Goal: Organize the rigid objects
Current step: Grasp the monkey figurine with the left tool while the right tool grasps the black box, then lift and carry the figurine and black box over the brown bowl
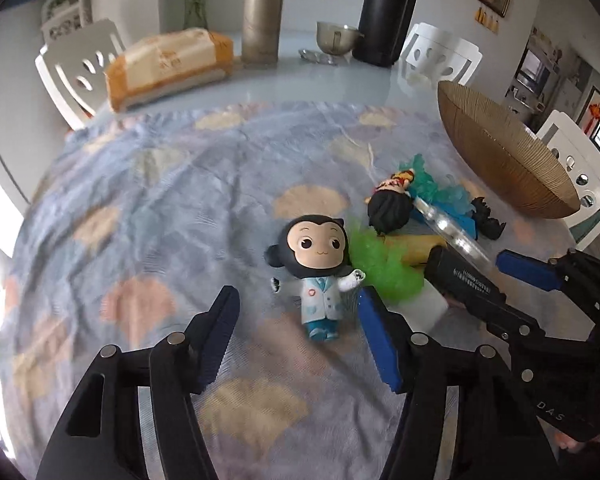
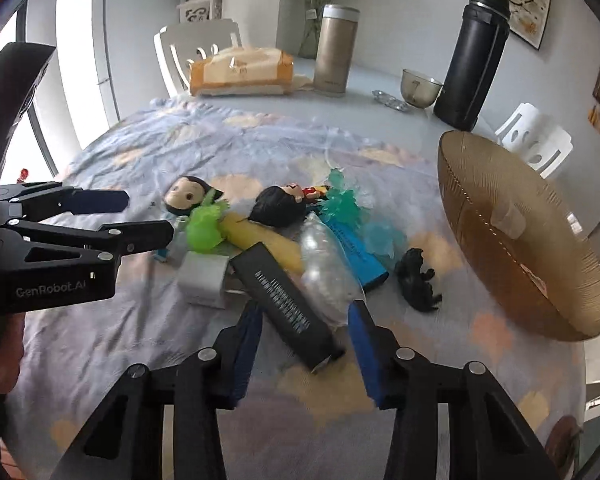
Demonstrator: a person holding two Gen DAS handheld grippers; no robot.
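Note:
A big-headed doll in a white coat [image 1: 320, 276] [image 2: 188, 196] lies on the patterned cloth between the fingers of my left gripper [image 1: 296, 336] [image 2: 150, 216], which is open; its pads do not press the doll. My right gripper [image 2: 306, 344] [image 1: 500, 276] straddles the near end of a black rectangular box [image 2: 284, 304] [image 1: 464, 280]. A gap shows at its right pad, so it is open. Beside the box lie a white cube [image 2: 202, 280], a green spiky toy [image 2: 206, 226], a yellow piece [image 2: 260, 244], a clear bottle [image 2: 328, 272], a blue box [image 2: 360, 256], a black-haired figure [image 2: 280, 204] and a black animal figurine [image 2: 418, 284].
A large ribbed golden bowl [image 2: 520, 240] stands on the right of the table. At the back are a tissue pack [image 2: 240, 72], a tan canister [image 2: 334, 52], a glass cup [image 2: 418, 86] and a black flask [image 2: 474, 56]. White chairs ring the table.

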